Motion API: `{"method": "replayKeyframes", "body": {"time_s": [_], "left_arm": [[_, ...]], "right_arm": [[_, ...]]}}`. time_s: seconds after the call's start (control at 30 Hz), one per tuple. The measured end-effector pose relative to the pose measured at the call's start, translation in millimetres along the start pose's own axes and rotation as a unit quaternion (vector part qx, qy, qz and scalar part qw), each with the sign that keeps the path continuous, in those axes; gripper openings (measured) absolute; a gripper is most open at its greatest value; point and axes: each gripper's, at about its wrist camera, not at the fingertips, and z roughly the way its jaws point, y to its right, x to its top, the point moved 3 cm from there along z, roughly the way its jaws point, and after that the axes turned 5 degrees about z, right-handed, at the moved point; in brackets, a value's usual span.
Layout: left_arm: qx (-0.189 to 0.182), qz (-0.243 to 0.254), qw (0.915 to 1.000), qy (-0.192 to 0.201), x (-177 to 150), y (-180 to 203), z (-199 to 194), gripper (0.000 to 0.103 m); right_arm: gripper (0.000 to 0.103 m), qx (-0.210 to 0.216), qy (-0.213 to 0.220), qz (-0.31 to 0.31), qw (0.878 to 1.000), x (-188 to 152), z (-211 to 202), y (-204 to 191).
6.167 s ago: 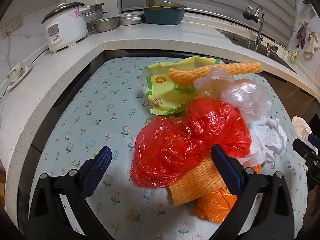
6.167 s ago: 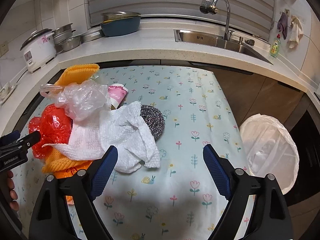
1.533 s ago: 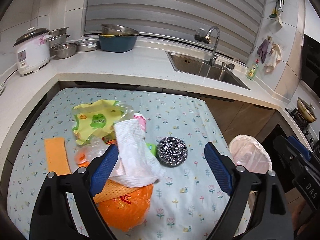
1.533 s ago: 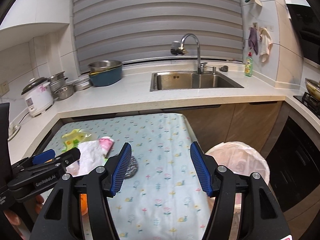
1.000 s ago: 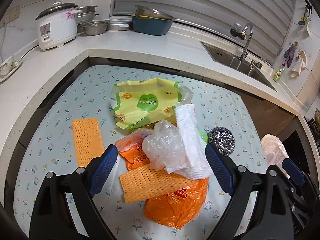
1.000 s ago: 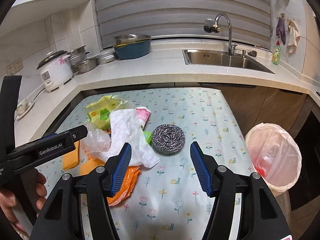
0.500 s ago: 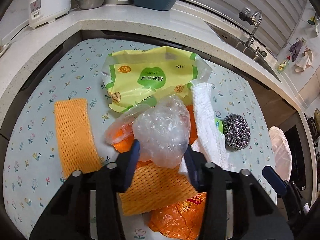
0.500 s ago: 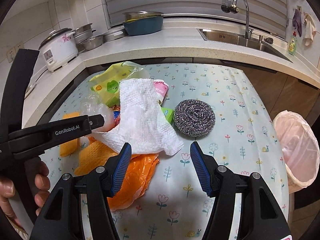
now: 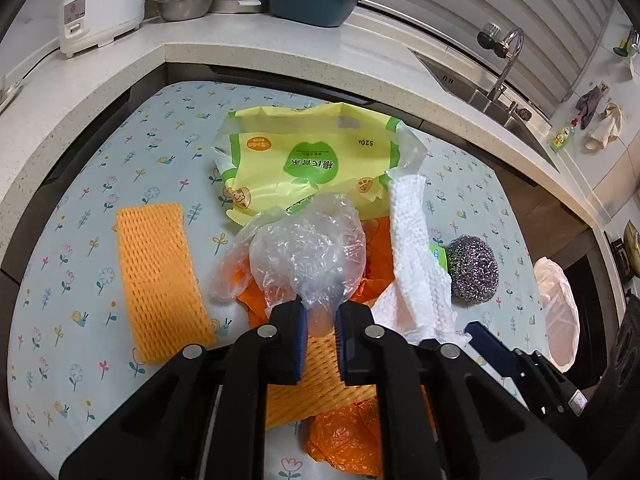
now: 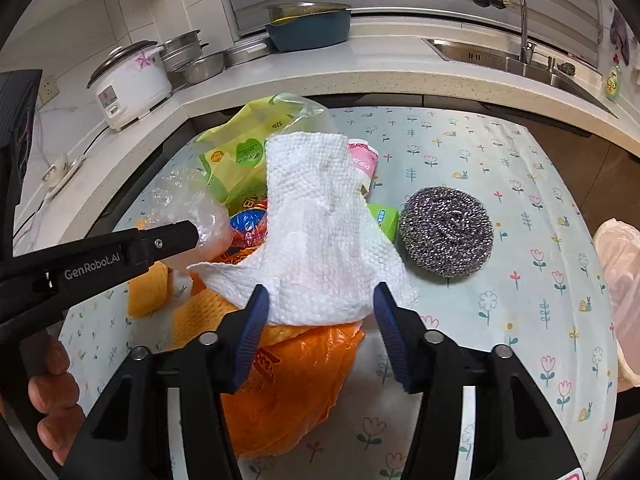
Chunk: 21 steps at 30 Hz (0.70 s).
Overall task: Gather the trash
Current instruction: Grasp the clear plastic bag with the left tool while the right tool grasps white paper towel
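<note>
Left gripper (image 9: 321, 322): we find its jaws drawn narrow, having just been closing, with the lower tail of the clear plastic bag (image 9: 308, 254) pinched between the blue pads. That bag sits crumpled on top of the trash pile in the middle of the floral tablecloth (image 9: 120, 168).

Right gripper (image 10: 320, 312): we log its jaws as partly apart, having just been closing, with the near edge of the white paper towel (image 10: 316, 236) lying between the pads; whether the pads press on it we cannot tell.

Pile, beneath and around the towel:
- orange plastic bag (image 10: 280, 392), under the towel and nearest the right gripper
- orange foam net (image 9: 320, 384), below the left gripper's pads
- second orange foam net (image 9: 158, 280), flat on the cloth, left of the pile and apart from it
- yellow-green snack bag (image 9: 304, 160), behind the clear bag
- pink cup (image 10: 362, 162), behind the towel
- small green packet (image 10: 384, 218), between towel and scourer
- steel wool scourer (image 10: 446, 232), just right of the pile

Beyond the table's right edge we list a bin lined with a pale bag (image 9: 556, 312). On the counter behind: rice cooker (image 10: 128, 82), blue basin (image 10: 308, 30), sink faucet (image 10: 508, 4).
</note>
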Motion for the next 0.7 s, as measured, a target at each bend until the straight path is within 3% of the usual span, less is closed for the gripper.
{"method": "replayKeyframes", "body": {"time_s": [0.03,0.07,0.13,0.53,0.7], "left_arm": [[0.001,0.001,1.0000,0.000,0.2,0.4,-0.6,0.011],[0.002,0.001,1.0000,0.001,0.7,0.9,-1.3,0.010],[0.002,0.002,1.0000,0.004,1.0,1.9,-5.2,0.010],[-0.020,0.021,0.9987,0.043,7.8,33.3,-48.3,0.010],[-0.037,0.032,0.9977,0.047,1.1,52.2,-63.7,0.010]], "right_arm": [[0.020,0.002,-0.004,0.001,1.000,-0.6,1.4,0.2],[0.012,0.003,-0.004,0.002,1.000,-0.5,0.5,0.5],[0.009,0.005,0.008,0.001,1.000,2.1,-6.4,2.0],[0.008,0.000,0.095,0.032,0.995,33.2,-84.5,32.2],[0.007,-0.010,0.096,0.043,0.994,25.5,-98.8,49.6]]}}
